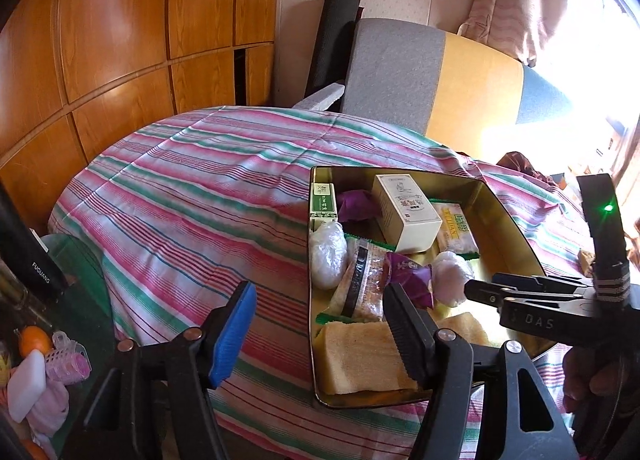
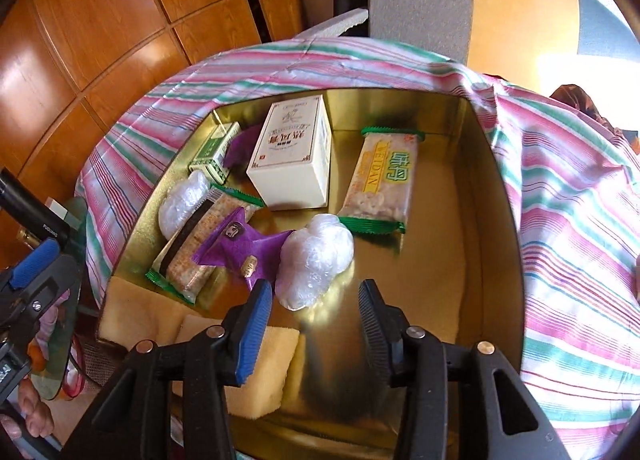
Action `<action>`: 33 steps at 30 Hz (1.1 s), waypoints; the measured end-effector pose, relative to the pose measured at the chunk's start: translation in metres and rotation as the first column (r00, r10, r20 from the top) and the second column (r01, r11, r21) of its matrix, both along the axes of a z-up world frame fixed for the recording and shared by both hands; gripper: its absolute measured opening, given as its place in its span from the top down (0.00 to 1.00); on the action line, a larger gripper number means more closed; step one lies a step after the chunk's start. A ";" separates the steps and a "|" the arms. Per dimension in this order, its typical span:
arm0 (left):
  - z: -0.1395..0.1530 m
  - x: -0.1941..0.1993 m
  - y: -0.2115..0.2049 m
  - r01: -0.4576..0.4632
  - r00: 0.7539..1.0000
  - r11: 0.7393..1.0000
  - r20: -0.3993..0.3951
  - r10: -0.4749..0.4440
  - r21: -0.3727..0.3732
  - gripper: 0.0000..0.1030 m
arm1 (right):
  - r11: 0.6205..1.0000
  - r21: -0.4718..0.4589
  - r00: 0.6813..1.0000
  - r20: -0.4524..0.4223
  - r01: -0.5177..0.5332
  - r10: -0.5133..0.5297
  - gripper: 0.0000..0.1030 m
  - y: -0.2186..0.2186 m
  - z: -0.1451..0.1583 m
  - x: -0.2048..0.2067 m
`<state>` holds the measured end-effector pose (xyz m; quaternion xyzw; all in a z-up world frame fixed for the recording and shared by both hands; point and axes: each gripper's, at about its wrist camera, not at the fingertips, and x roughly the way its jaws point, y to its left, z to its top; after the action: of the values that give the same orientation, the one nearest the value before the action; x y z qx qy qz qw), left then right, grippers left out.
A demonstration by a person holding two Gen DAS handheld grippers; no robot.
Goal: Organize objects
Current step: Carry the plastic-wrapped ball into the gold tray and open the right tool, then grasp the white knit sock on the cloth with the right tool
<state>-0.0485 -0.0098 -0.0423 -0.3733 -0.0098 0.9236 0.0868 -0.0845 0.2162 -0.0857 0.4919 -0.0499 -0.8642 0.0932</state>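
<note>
A gold tin (image 1: pixel 516 228) (image 2: pixel 488 220) lies on the striped cloth. In it are a white box (image 2: pixel 292 156), a small green box (image 2: pixel 214 152), two cracker packets (image 2: pixel 380 180), purple wrappers (image 2: pixel 240 248), two white plastic-wrapped balls (image 2: pixel 316 260) and yellow sponge pieces (image 1: pixel 360 356). My left gripper (image 1: pixel 319 288) is open and straddles the tin's left wall near the front corner, with neither pad touching it. My right gripper (image 2: pixel 314 294) hangs open over the tin's bare floor. Its tips are at the near end of one white ball, and nothing is held.
The striped cloth (image 1: pixel 192 196) covers a round table. At the lower left is a glass side table (image 1: pixel 80 260) with pink hair rollers (image 1: pixel 66 360), an orange and a black flask (image 1: pixel 36 260). A grey and yellow seat (image 1: pixel 420 68) and a wooden panelled wall (image 1: pixel 120 40) stand behind.
</note>
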 end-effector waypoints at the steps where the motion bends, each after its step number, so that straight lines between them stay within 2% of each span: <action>1: 0.001 0.002 0.002 0.006 1.000 1.000 -0.003 -0.006 -0.003 0.35 | 1.000 -0.001 1.000 -0.011 0.004 -0.004 0.55 0.003 0.004 0.004; 6: 0.006 0.007 0.011 0.030 0.999 0.999 -0.015 -0.030 -0.011 0.34 | 0.999 -0.015 0.998 -0.055 0.043 -0.044 0.49 0.021 0.022 0.023; 12: 0.011 0.014 0.028 0.078 0.997 0.997 -0.026 -0.078 -0.027 0.32 | 0.994 -0.011 0.989 -0.099 0.109 -0.110 0.49 0.058 0.041 0.051; 17: 0.013 0.020 0.049 0.132 0.991 0.990 -0.026 -0.133 -0.043 0.30 | 0.979 -0.002 0.974 -0.104 0.203 -0.202 0.49 0.107 0.047 0.074; 21: 0.017 0.025 0.071 0.197 0.979 0.979 -0.030 -0.199 -0.054 0.29 | 0.952 0.019 0.949 -0.084 0.306 -0.304 0.49 0.161 0.048 0.097; 24: 0.019 0.027 0.090 0.249 0.967 0.967 -0.033 -0.251 -0.052 0.27 | 0.911 0.031 0.910 -0.066 0.411 -0.408 0.48 0.215 0.052 0.121; 25: 0.020 0.028 0.096 0.268 0.962 0.962 -0.033 -0.270 -0.051 0.27 | 0.892 0.036 0.892 -0.060 0.450 -0.447 0.44 0.233 0.054 0.130; 26: 0.020 0.029 0.103 0.287 0.957 0.957 -0.033 -0.289 -0.053 0.27 | 0.870 0.046 0.871 -0.050 0.490 -0.488 0.37 0.252 0.055 0.140; 27: 0.019 0.030 0.110 0.303 0.952 0.951 -0.030 -0.305 -0.055 0.27 | 0.845 0.061 0.847 -0.042 0.532 -0.530 0.35 0.271 0.056 0.151; 31: 0.017 0.035 0.139 0.373 0.927 0.926 -0.015 -0.374 -0.056 0.27 | 0.745 0.110 0.748 0.018 0.658 -0.664 0.33 0.334 0.050 0.187; 33: 0.017 0.039 0.153 0.407 0.913 0.912 -0.011 -0.408 -0.060 0.27 | 0.715 0.144 0.715 0.062 0.684 -0.696 0.32 0.356 0.039 0.198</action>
<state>-0.0096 0.1428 -0.0254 -0.3586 0.0952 0.8895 0.2669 0.1133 0.5723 -0.0463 0.4897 -0.1870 -0.8089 -0.2664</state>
